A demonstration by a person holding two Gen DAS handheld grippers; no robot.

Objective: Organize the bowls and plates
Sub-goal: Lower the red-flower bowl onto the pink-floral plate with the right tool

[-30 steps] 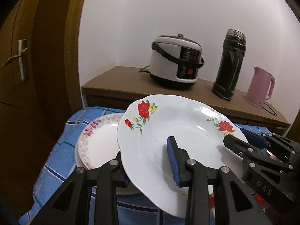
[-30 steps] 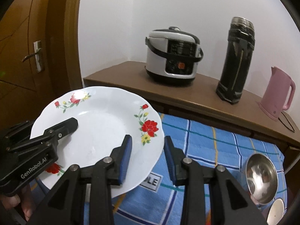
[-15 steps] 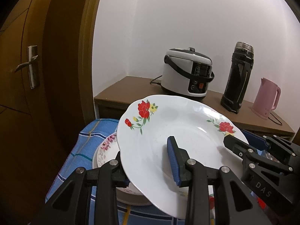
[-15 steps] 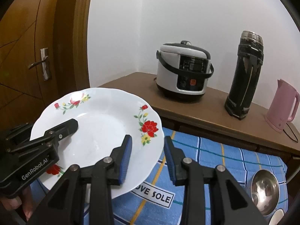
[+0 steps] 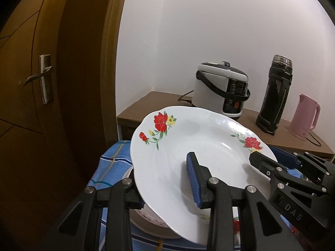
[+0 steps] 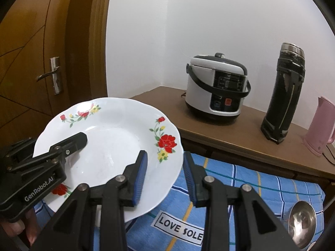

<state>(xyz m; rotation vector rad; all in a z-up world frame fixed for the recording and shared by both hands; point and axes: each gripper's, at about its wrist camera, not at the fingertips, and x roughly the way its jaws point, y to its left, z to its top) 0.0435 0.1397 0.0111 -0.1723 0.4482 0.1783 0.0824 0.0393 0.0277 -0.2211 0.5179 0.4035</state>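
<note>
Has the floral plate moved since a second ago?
Yes. The floral plate, clamped by the left gripper and the right gripper, has risen and drifted left toward the door, away from the rice cooker.

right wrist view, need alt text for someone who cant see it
Two black grippers hold a white plate with red flowers by opposite rims above a blue checked tablecloth: the right gripper near, the left gripper at far left. Behind, a wooden sideboard carries a rice cooker, black flask and pink kettle.

plates 2 (image 5: 205, 146) | steel bowls 1 (image 6: 301, 223) | cooker 1 (image 6: 217, 87) | flask 1 (image 6: 284, 92) | kettle 1 (image 5: 305, 119)
</note>
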